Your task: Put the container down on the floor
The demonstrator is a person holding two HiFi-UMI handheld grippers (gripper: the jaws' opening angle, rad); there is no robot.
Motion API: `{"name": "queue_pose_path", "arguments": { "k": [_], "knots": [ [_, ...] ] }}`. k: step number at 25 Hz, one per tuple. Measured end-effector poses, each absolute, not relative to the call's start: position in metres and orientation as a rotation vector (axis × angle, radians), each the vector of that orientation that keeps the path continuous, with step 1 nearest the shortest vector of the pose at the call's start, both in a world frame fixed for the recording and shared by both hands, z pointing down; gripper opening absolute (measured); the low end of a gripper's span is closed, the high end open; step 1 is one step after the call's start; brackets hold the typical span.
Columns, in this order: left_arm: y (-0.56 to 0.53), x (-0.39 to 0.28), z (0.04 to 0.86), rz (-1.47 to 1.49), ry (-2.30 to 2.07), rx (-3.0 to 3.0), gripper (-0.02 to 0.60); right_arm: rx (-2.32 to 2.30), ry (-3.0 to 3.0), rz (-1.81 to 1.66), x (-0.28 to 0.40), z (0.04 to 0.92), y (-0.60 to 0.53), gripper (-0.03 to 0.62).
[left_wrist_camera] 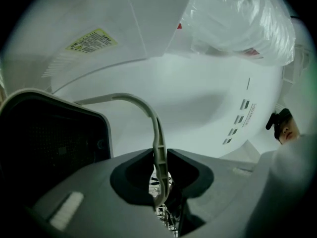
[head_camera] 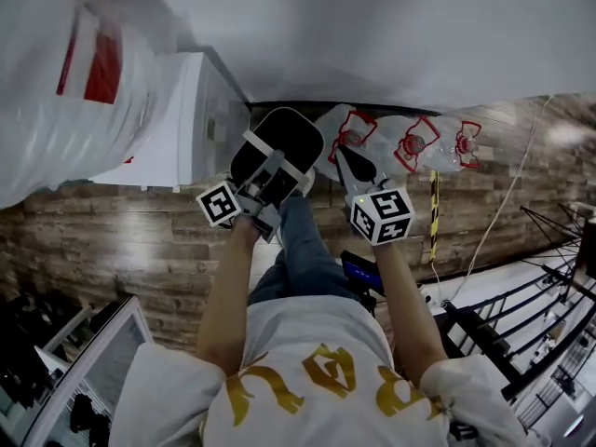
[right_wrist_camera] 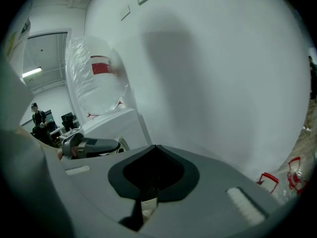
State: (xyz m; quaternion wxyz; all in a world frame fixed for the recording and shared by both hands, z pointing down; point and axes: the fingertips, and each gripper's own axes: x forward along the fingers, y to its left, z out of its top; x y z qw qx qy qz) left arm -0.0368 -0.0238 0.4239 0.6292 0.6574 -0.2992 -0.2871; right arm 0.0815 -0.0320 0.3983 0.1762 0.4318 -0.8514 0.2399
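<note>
The container [head_camera: 279, 142] is black with a white rim and hangs above the wood floor [head_camera: 112, 240] near the wall. My left gripper [head_camera: 268, 173] is shut on its thin white arched handle [left_wrist_camera: 148, 114]. In the left gripper view the gripper [left_wrist_camera: 159, 155] pinches that handle edge-on, and the container's dark side [left_wrist_camera: 49, 148] fills the lower left. My right gripper [head_camera: 346, 156] is just to the right of the container, pointing at the wall. Its jaws [right_wrist_camera: 156, 147] are shut with nothing between them. The left gripper's body [right_wrist_camera: 86, 145] shows at the left of the right gripper view.
A white cabinet [head_camera: 200, 119] stands against the wall to the left, with a plastic-wrapped white bundle [head_camera: 74, 73] over it. Clear bags with red print [head_camera: 414, 142] lie on the floor by the wall. A yellow-black cable [head_camera: 433, 208] and black racks [head_camera: 540, 333] are on the right.
</note>
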Motion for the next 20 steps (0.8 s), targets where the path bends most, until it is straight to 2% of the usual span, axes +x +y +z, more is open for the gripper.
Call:
{"name": "queue_pose_path", "arguments": {
  "k": [20],
  "knots": [
    [-0.042, -0.047, 0.548, -0.598, -0.832, 1.366, 0.081, 0.917, -2.383, 0.679, 0.069, 0.491, -0.033, 0.023]
  ]
}}
